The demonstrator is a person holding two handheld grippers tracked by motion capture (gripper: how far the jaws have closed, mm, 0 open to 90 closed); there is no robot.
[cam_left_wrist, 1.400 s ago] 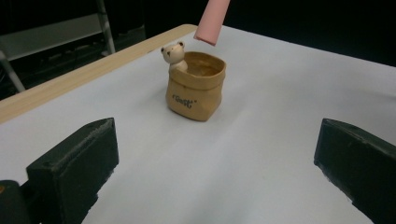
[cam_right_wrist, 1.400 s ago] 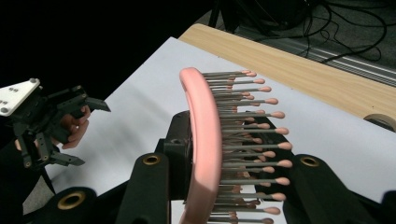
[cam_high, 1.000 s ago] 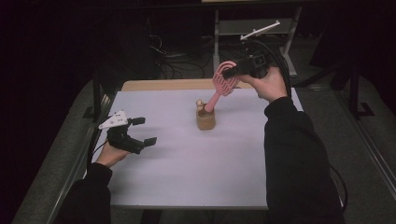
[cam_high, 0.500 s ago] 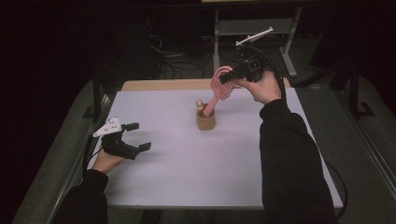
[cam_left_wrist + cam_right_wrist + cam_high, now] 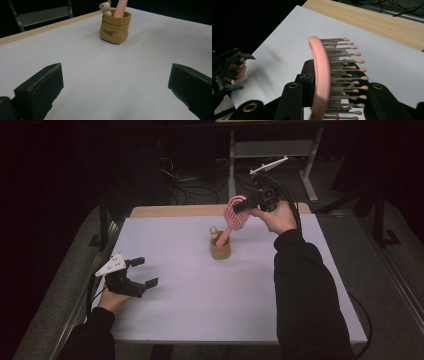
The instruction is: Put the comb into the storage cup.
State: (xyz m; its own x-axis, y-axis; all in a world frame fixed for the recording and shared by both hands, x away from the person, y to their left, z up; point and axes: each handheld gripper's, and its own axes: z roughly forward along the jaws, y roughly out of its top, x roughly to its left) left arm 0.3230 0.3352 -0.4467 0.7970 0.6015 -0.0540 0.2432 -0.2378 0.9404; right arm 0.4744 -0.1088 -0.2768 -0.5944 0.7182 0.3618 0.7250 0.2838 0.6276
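High view, item one: your right tongs point(image 5: 241, 206) are clamping the head of a pink hairbrush point(image 5: 235, 217), its handle slanting down and away from them into a small tan pouch-shaped holder point(image 5: 220, 249) just below and to the left of the tongs. Right gripper view: the pink rim is sitting between the black jaws with the bristles point(image 5: 344, 75) pointing out to one side, so the grip is on the head, not the handle.

Item two: your left tongs point(image 5: 140, 272) are standing wide open with nothing between them, low over the white bench point(image 5: 200, 310) and well apart from the holder. Left gripper view: the holder point(image 5: 115, 26) is lying straight ahead beyond the jaws, a little bear figure point(image 5: 105, 7) at its rim and the pink handle point(image 5: 119, 8) rising out of it.

Step in hand, by my reading: you are seating the brush handle in the holder.

Next move, as a judgement: you are needing to lower the handle until it rests on the bottom, then part the right tongs gently. The holder looks light and soft, and the brush leans, so steadying it with the left tongs may be wise.
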